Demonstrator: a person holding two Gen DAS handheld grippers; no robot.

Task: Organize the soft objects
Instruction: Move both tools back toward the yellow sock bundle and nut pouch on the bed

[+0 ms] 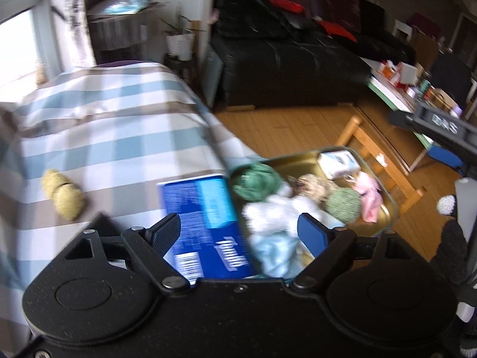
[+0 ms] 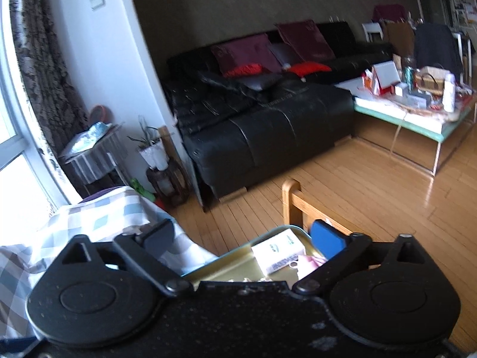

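Note:
A gold tin tray (image 1: 384, 211) sits at the bed's edge, holding green yarn (image 1: 256, 183), a green ball (image 1: 342, 204), a white fluffy cloth (image 1: 274, 211), a pink item (image 1: 369, 194) and a white box (image 1: 338, 161). A blue box (image 1: 205, 217) lies beside the tray. A yellow yarn skein (image 1: 61, 194) lies alone on the striped bedcover (image 1: 104, 125). My left gripper (image 1: 240, 232) is open and empty just above the blue box and cloth. My right gripper (image 2: 243, 234) is open and empty above the tray (image 2: 214, 268), white box (image 2: 278, 253) and pink item (image 2: 307, 264).
A black sofa (image 2: 268, 119) with red cushions stands behind. A cluttered coffee table (image 2: 417, 113) is at right. A wooden chair frame (image 2: 293, 203) stands on the wood floor beside the tray. A plant (image 2: 152, 149) and side table (image 2: 89, 155) are by the window.

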